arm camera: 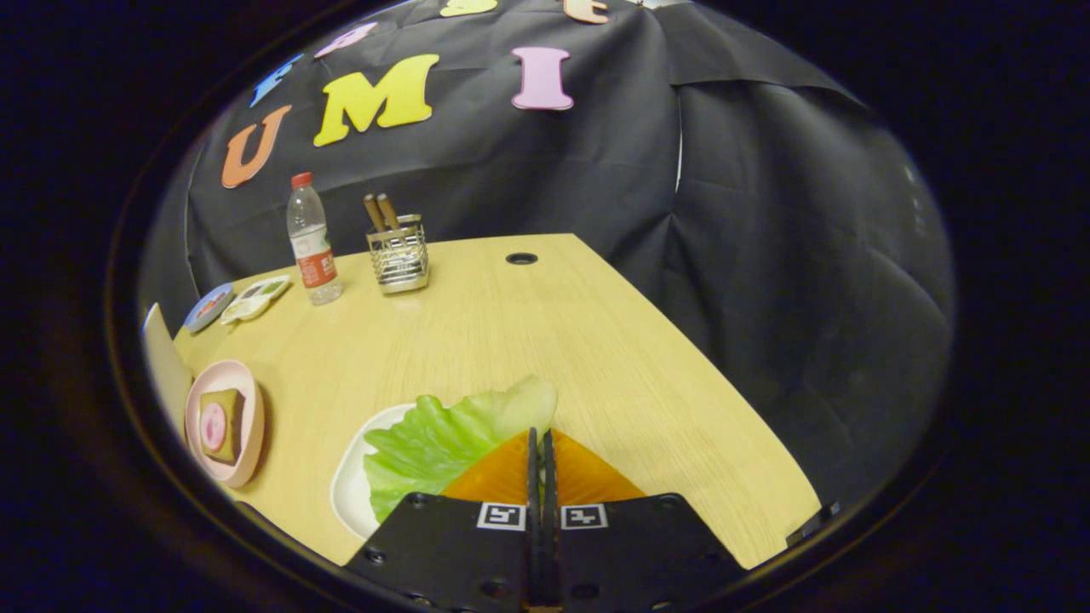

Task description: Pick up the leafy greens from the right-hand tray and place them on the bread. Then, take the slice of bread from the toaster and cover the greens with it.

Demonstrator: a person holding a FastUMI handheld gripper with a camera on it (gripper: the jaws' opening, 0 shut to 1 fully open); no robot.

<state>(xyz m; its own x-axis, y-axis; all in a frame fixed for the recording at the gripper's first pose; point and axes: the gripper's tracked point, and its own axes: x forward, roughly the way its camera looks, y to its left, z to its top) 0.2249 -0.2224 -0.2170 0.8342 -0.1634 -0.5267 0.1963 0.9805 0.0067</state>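
Here the fingers (541, 438) (pressed together) pinch the leafy greens (443, 443) over the white tray (349, 485).

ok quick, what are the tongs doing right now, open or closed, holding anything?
Tongs: fingers closed together, pinching the edge of the leafy greens over the white tray.

Water bottle (311, 250) label too small to read, no other legible text

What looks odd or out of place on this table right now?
Little stands out. The lettuce leaf spills over the rim of its white tray, just ahead of the closed tongs. The bottle and utensil holder stand upright.
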